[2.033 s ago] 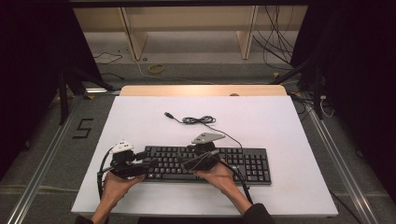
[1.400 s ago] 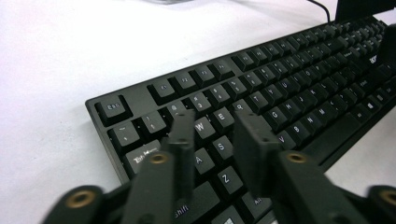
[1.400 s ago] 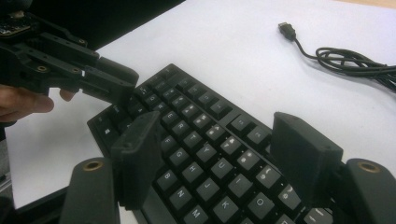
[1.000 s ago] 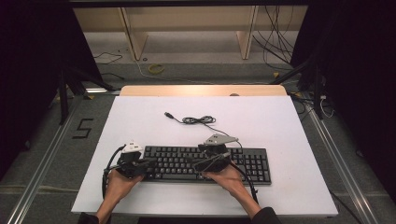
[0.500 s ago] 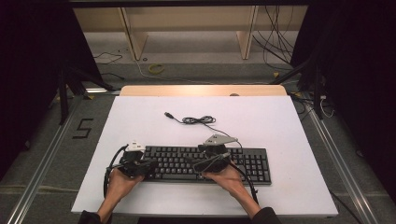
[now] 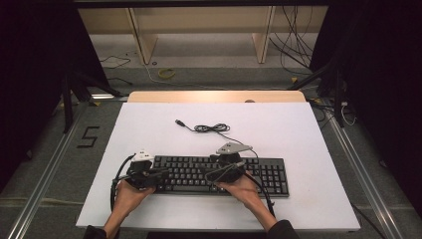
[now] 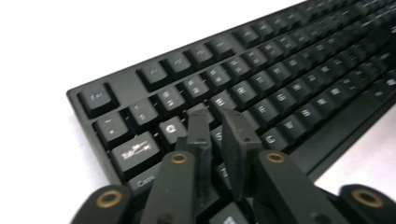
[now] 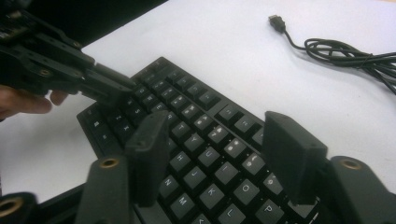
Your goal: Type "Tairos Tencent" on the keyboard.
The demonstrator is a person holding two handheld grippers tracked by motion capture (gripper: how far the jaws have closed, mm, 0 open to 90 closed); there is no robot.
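One black keyboard (image 6: 219, 174) was counted on one white table (image 6: 298, 134). One coiled cable (image 6: 211, 128) with one plug was seen, and two grippers, left gripper (image 6: 161, 173) and right gripper (image 6: 219, 173), were counted.

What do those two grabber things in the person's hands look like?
Both are black. The left gripper has two flat black jaws on arms with brass-coloured rivets and a white top piece. The right gripper has chunky black pads and a grey three-cornered plate on top. A black cable trails from each. The sleeves are dark.

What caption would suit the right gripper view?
Right gripper fingers spread above a black keyboard, its USB cable coiled on the white table.
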